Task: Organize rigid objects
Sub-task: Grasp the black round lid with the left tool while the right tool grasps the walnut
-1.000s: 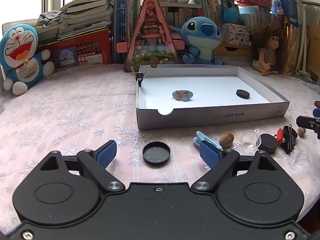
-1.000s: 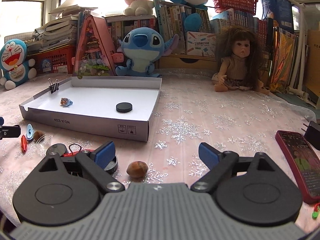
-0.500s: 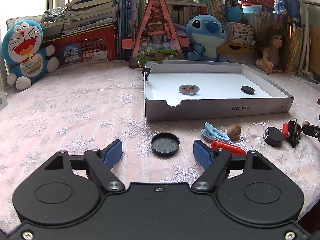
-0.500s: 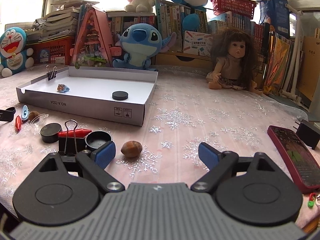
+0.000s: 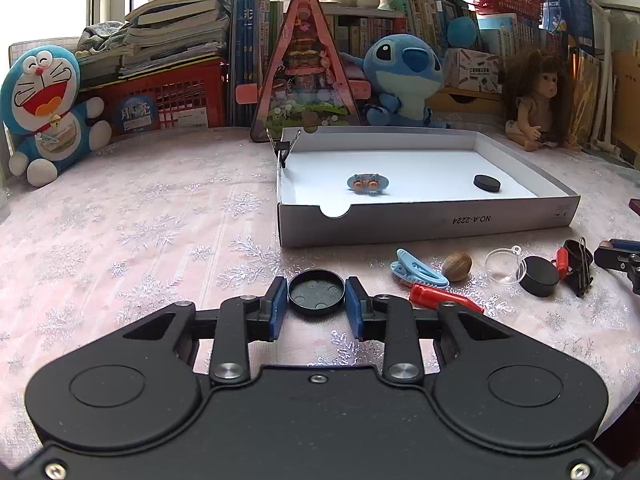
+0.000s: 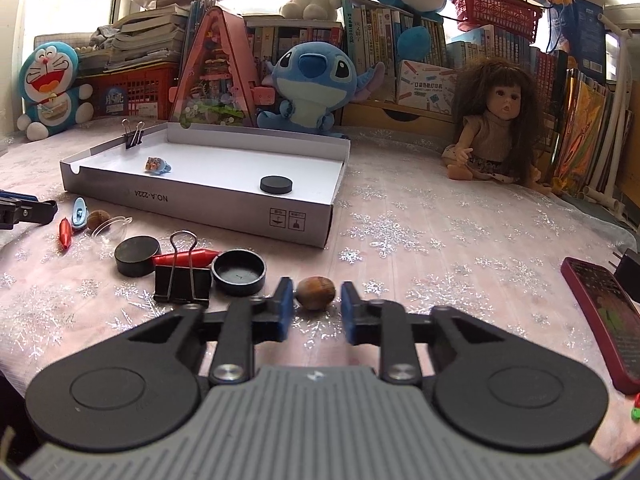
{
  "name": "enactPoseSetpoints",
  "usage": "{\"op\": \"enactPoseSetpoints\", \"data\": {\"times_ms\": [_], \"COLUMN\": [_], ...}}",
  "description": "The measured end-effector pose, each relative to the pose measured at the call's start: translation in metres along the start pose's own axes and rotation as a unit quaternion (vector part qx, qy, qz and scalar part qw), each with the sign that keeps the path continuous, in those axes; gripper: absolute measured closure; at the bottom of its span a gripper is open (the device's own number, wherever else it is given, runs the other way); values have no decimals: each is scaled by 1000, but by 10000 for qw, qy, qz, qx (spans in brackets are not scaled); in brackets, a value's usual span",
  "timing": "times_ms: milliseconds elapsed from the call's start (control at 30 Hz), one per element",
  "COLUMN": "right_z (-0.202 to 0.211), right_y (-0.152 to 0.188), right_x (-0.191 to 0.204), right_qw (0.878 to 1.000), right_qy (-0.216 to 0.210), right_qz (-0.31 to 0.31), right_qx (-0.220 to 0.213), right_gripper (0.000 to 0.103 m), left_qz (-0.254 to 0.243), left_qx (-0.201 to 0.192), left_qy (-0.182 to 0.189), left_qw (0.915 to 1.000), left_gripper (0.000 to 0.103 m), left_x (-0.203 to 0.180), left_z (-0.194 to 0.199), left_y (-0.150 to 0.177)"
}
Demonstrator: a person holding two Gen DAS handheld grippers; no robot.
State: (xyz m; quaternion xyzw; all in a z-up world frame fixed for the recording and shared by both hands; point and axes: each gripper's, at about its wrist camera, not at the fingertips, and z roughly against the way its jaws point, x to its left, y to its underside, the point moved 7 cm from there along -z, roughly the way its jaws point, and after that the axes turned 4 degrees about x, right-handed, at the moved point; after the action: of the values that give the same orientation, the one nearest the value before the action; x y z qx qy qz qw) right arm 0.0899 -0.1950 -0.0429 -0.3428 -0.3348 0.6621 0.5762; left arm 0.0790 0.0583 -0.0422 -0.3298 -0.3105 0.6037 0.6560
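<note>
Two small rigid things are being taken at once, one in each hand-held gripper. Between the blue pads of the left hand-held gripper (image 5: 316, 307) sits a black round cap (image 5: 316, 292), hollow side up, resting on the worktop (image 5: 120, 216); the jaws are closing and the pads touch its rim on both sides. It looks light, stiff and smooth, so a grip across its widest part, low on the rim, should keep it from popping out.

Between the pads of the right hand-held gripper (image 6: 316, 307) lies a brown nut (image 6: 315, 292). Those jaws stand as closed as they go: the left pad touches the nut, while a thin gap seems to show at the right pad, so the hold is not certain. Hard, rounded and light, it could roll or squirt free unless pinched across its middle.

Just left of that gripper are another black cap (image 6: 239, 271), a black binder clip (image 6: 182, 280), a red peg (image 6: 186, 257) and a black puck (image 6: 137, 256). Ahead and to the left stands the white cardboard tray (image 6: 224, 204), already holding a black disc (image 6: 276, 184) and a small blue charm (image 6: 157, 165), with a clip (image 6: 133, 134) on its far wall.
</note>
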Motion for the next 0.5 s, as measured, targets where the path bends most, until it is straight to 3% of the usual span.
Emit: {"op": "enactPoseSetpoints", "data": {"times_ms": [500], "right_z": [4], "right_y": [-19], "right_x": [0], "right_qw": [9998], "right_qy": [-75], "right_qz": [-81], "right_qx": [-173], "right_gripper": [77], "left_qz": [245], "left_qx": [-129], "left_qy": [51], "left_qw": [9996], "left_gripper": [74], "left_x": [3], "left_z": [13], "left_y": [-16]}}
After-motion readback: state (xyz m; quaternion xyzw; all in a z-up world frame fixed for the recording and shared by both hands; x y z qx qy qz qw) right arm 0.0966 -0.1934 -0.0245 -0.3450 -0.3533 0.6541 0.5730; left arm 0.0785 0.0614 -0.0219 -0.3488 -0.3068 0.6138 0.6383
